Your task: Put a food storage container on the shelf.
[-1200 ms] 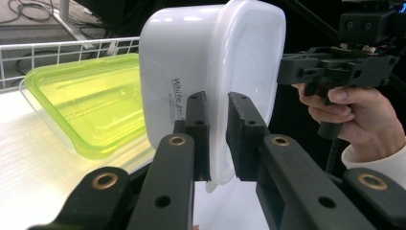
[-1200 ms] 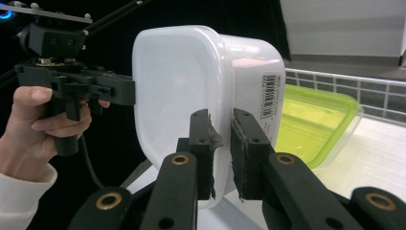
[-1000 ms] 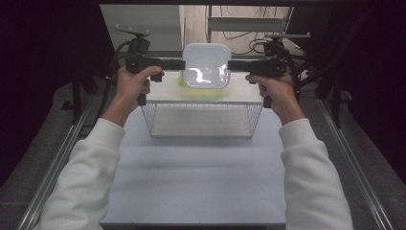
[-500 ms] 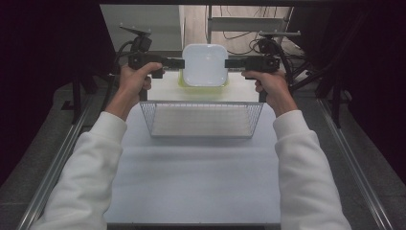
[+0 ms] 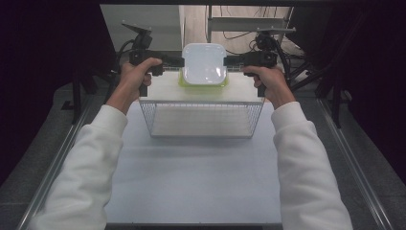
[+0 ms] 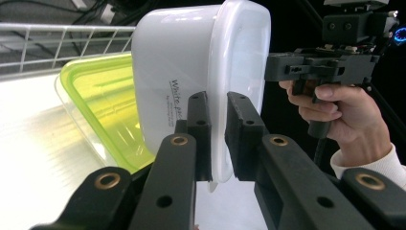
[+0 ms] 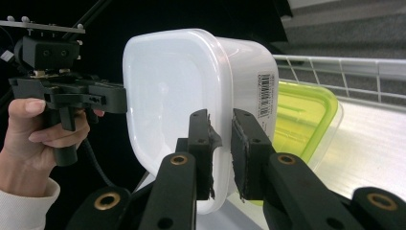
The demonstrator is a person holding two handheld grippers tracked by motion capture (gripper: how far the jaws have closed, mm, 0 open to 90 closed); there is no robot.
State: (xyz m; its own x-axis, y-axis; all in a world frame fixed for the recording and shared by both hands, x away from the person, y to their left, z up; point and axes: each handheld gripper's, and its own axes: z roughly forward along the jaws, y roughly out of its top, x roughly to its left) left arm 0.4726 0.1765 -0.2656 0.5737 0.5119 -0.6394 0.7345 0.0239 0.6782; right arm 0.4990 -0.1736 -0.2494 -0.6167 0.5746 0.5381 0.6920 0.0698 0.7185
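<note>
- The white container is being held up above the far part of the table, between the two grippers, approx. at the middle between left and right.
- The left gripper is being clamped on the left rim of the container; in the left gripper view its jaws are being pressed on the rim edge from both sides.
- The right gripper is being clamped on the right rim of the same container; in the right gripper view the rim is being squeezed between the two jaws.
- The container is being carried with its opening turned away from the high camera, so its smooth bottom is being seen from above.
- A printed text is being seen on one side wall of the container, and a barcode label on the opposite wall.
- A green-yellow lid is lying under the container, on the far side of the wire basket; whether container and lid are touching cannot be told.
- The wire basket is standing on the table, near to the person, w/ its near wall facing the sleeves.
- Each gripper is being held by one hand at its handle, the arms being stretched toward the far side.
</note>
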